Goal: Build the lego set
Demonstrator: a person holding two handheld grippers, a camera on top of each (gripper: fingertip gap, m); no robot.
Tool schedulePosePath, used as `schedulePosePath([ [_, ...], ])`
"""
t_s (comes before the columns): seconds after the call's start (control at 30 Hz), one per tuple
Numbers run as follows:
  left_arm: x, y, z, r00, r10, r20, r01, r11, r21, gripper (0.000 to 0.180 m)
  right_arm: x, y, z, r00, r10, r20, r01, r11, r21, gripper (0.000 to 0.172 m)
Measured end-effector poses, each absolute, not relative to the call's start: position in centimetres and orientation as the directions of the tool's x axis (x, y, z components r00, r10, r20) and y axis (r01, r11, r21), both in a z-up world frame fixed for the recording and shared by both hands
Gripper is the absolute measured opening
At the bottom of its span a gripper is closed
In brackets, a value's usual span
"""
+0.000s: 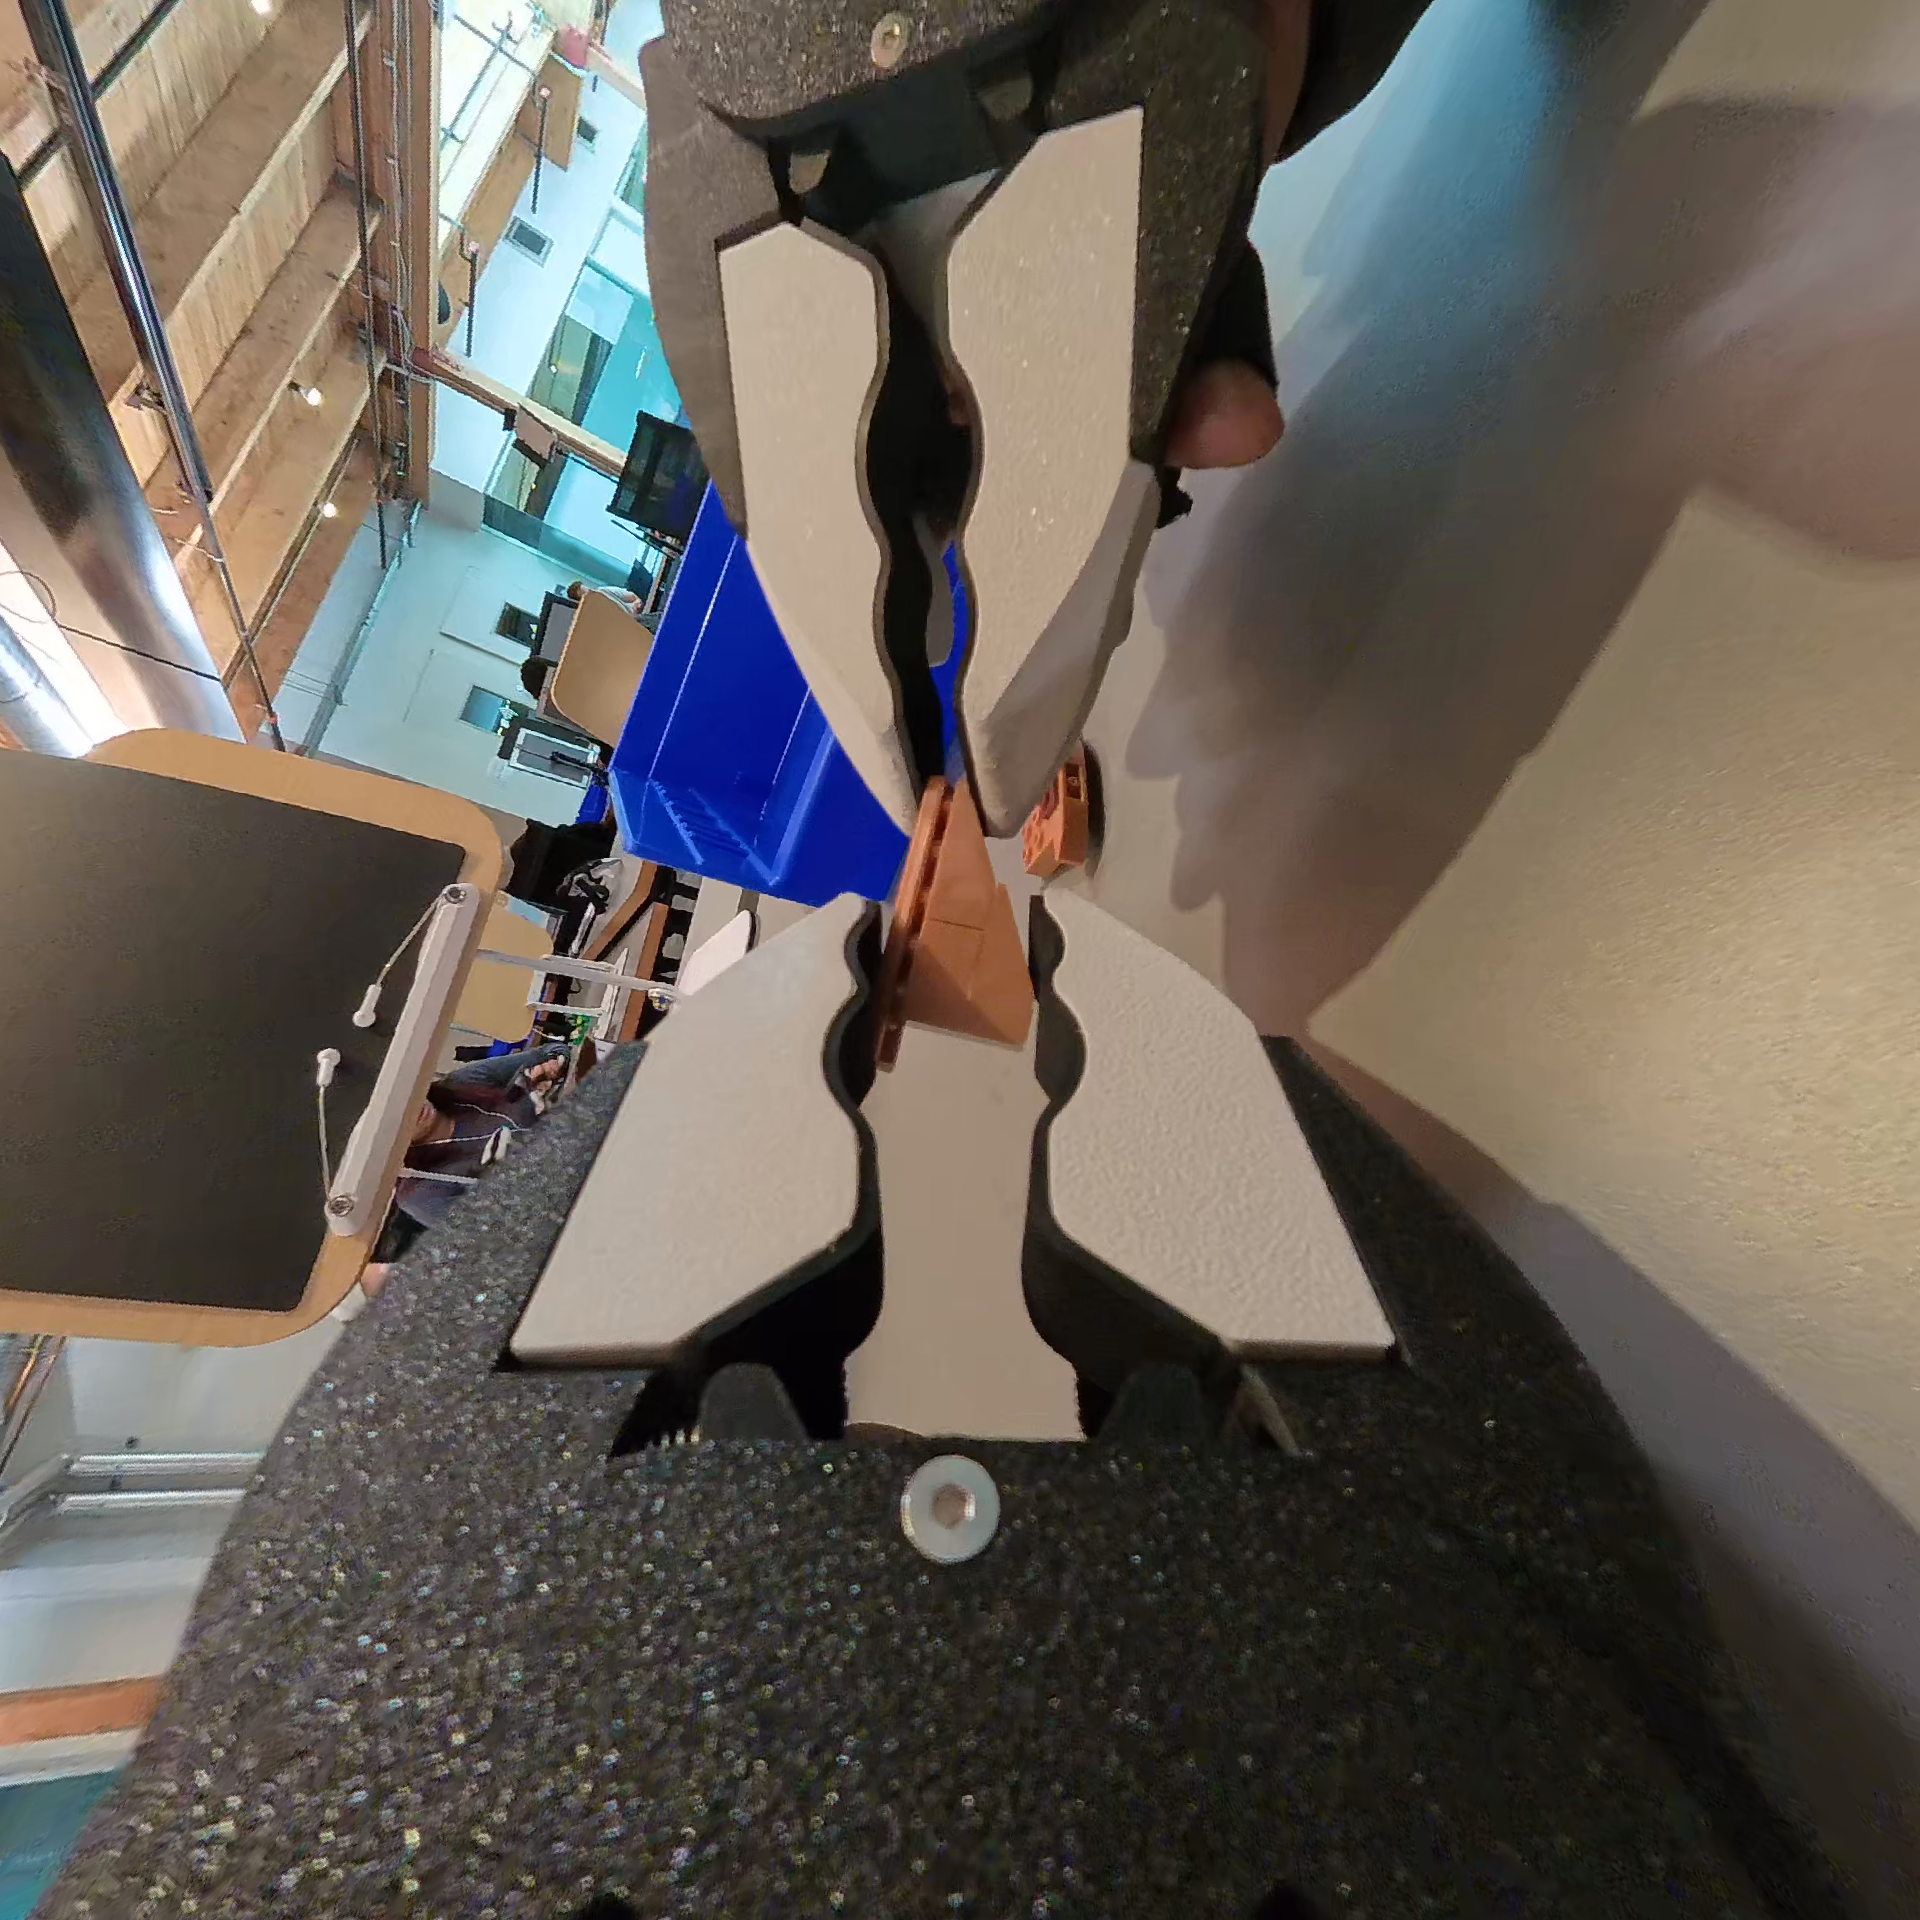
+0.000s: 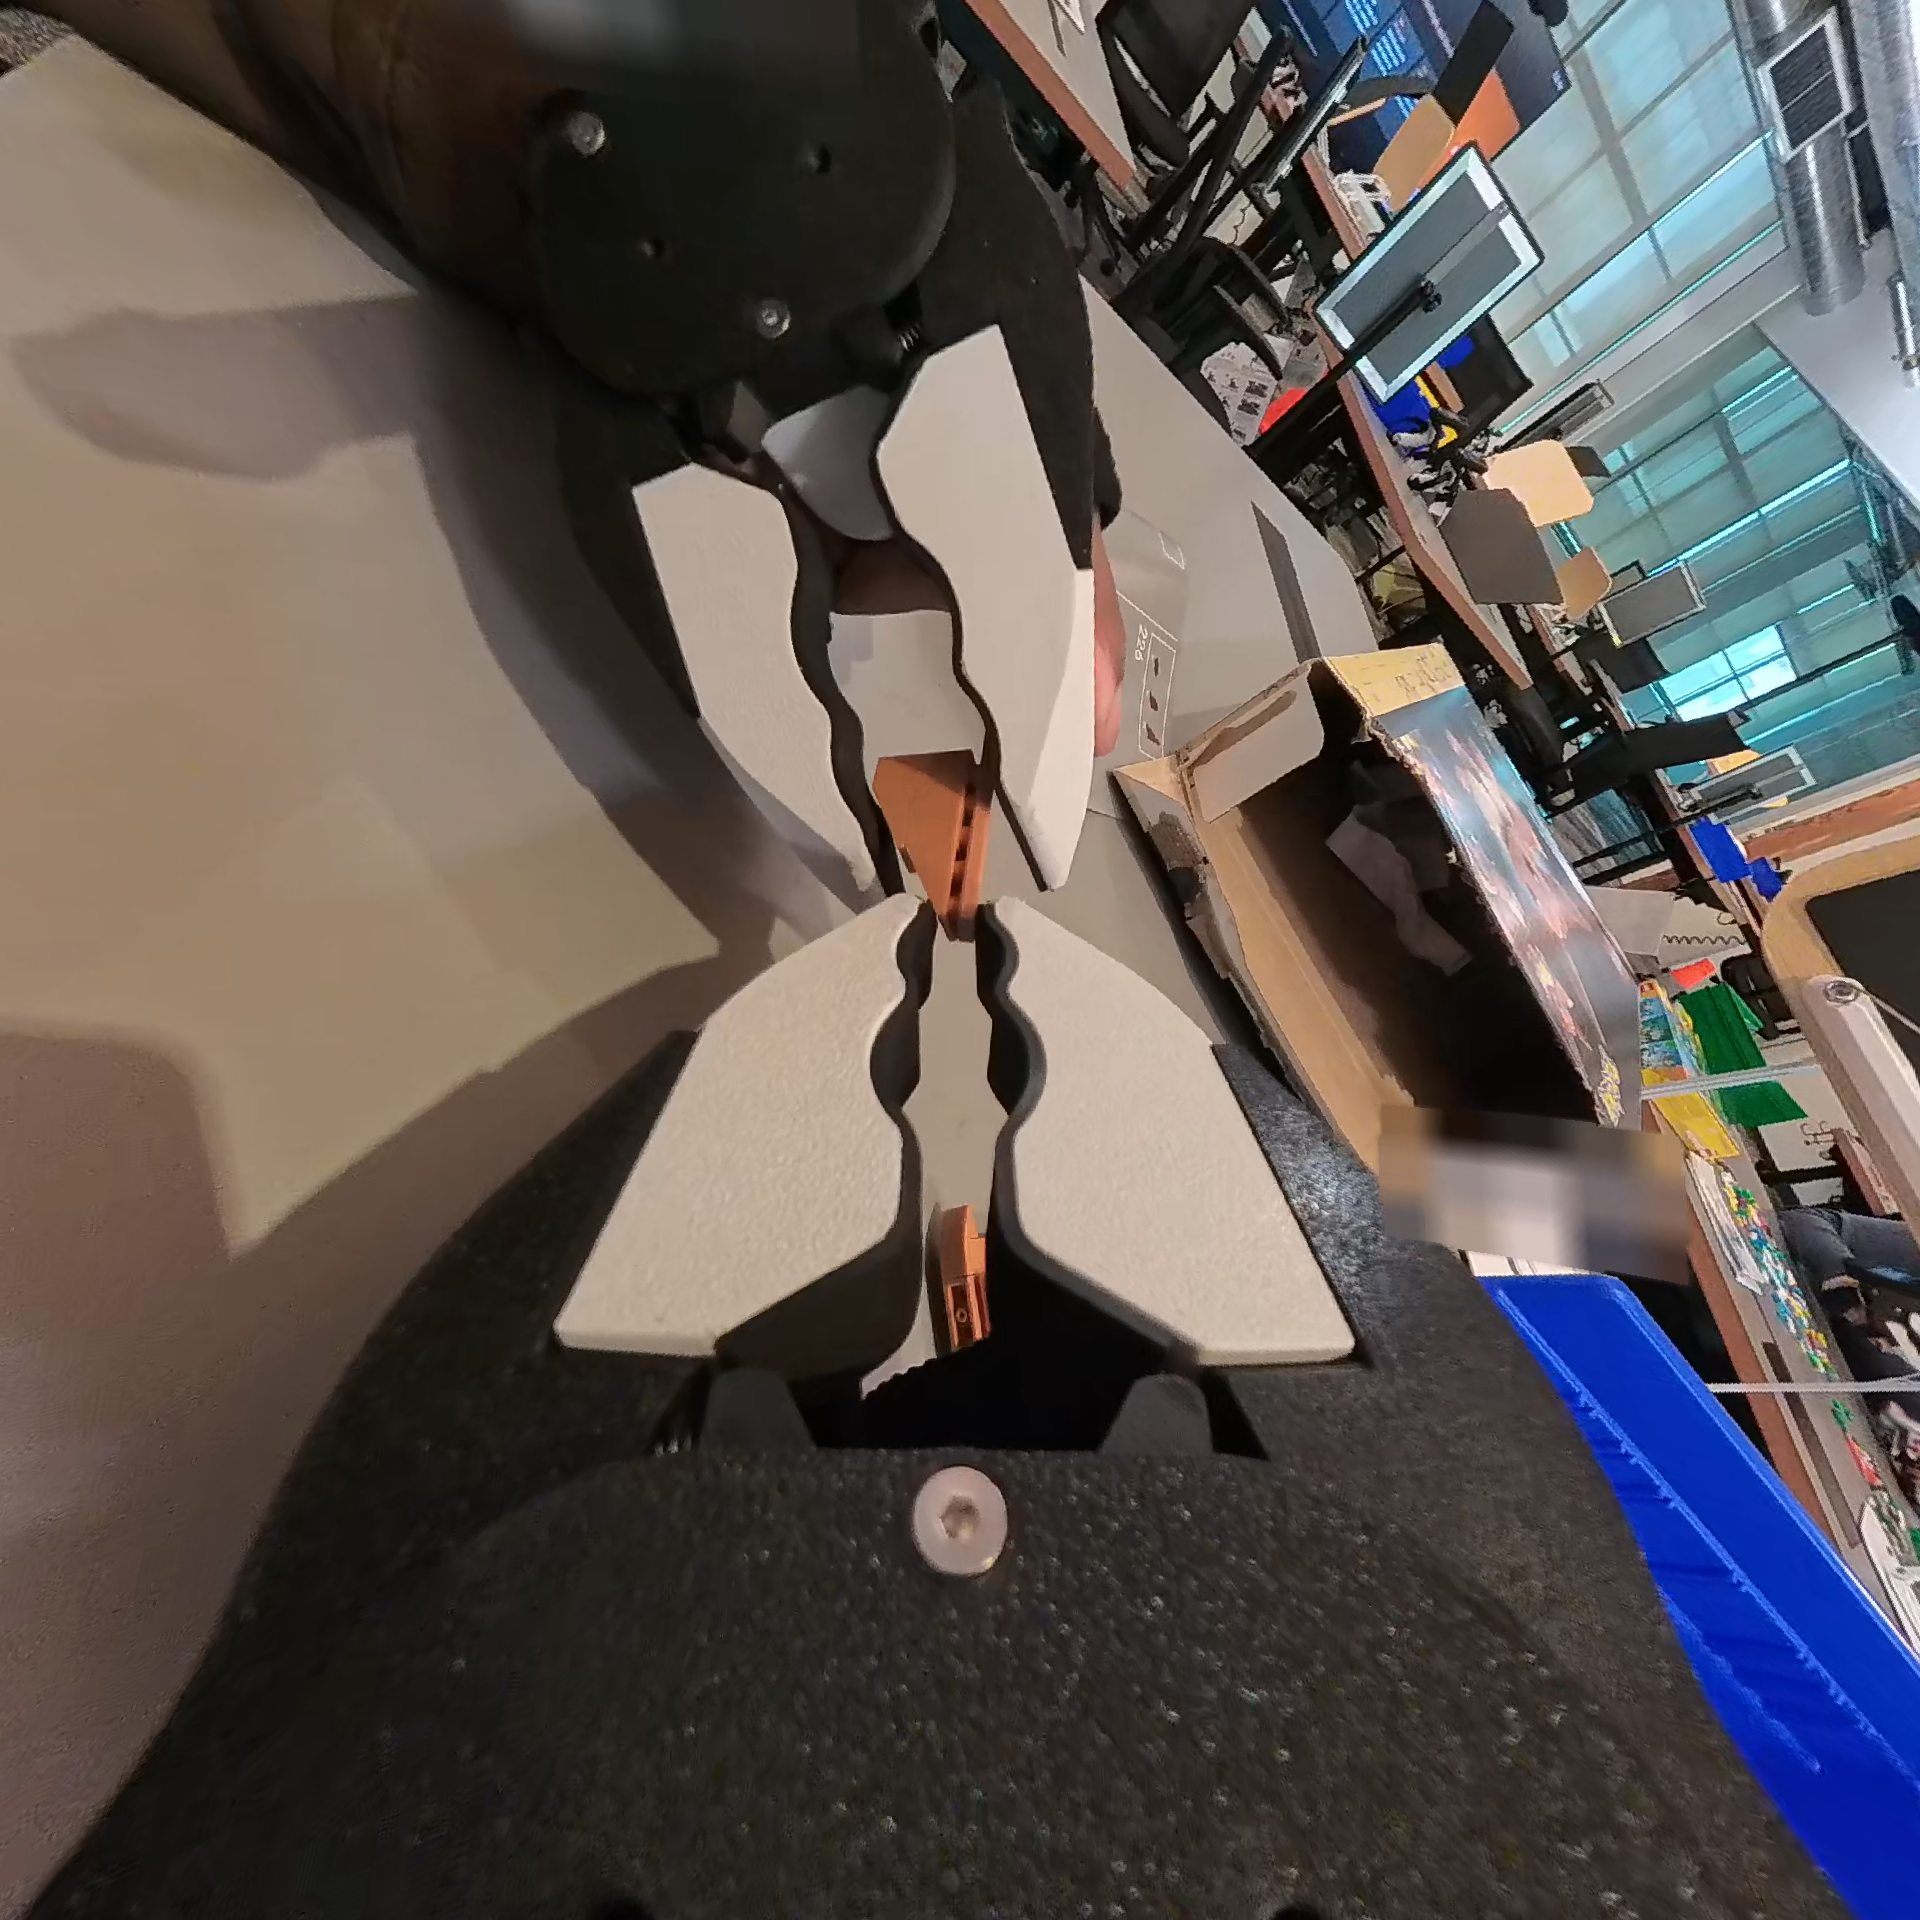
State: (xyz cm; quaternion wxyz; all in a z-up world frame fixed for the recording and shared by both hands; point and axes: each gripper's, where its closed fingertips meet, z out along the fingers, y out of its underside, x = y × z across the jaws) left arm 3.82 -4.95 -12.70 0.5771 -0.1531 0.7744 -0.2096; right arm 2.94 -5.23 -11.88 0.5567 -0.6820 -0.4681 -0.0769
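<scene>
An orange-brown wedge-shaped brick piece on a thin plate (image 1: 961, 956) is held in the air between both grippers. My left gripper (image 1: 951, 935) is shut on its wide end, with a pad on each side. My right gripper (image 2: 958, 914) is shut on the narrow tip of the same piece (image 2: 930, 821). In the left wrist view the right gripper (image 1: 951, 800) reaches in from above. In the right wrist view the left gripper (image 2: 961, 862) comes from the top. A second small orange-brown brick (image 1: 1060, 821) lies on the table (image 1: 1558, 831) just beyond; it also shows in the right wrist view (image 2: 961, 1288).
A blue plastic bin (image 1: 727, 727) stands on the table near the grippers, also in the right wrist view (image 2: 1714, 1558). An open cardboard box (image 2: 1403, 883) lies to the right. A person's hand (image 1: 1226, 416) holds the right gripper. Chairs and desks stand beyond.
</scene>
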Motion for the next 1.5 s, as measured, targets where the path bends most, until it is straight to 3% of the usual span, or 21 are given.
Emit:
schedulePosePath([
  [0.87,3.56,-4.85,-12.89,-0.327,-0.497,-0.804,-0.026,0.855,-0.519,0.025,2.67,-5.17,-11.89,0.522,0.529,0.669,0.749,0.091,-0.657,0.007],
  [1.13,3.55,-4.79,-13.02,-0.336,-0.505,-0.795,-0.033,0.850,-0.526,0.025,2.63,-5.24,-11.62,0.523,0.517,0.678,0.744,0.111,-0.659,0.015],
  [1.5,3.61,-4.83,-13.70,-0.352,-0.481,-0.803,-0.053,0.867,-0.496,0.025,2.27,-5.40,-12.30,0.496,0.553,0.669,0.757,0.103,-0.646,0.008],
])
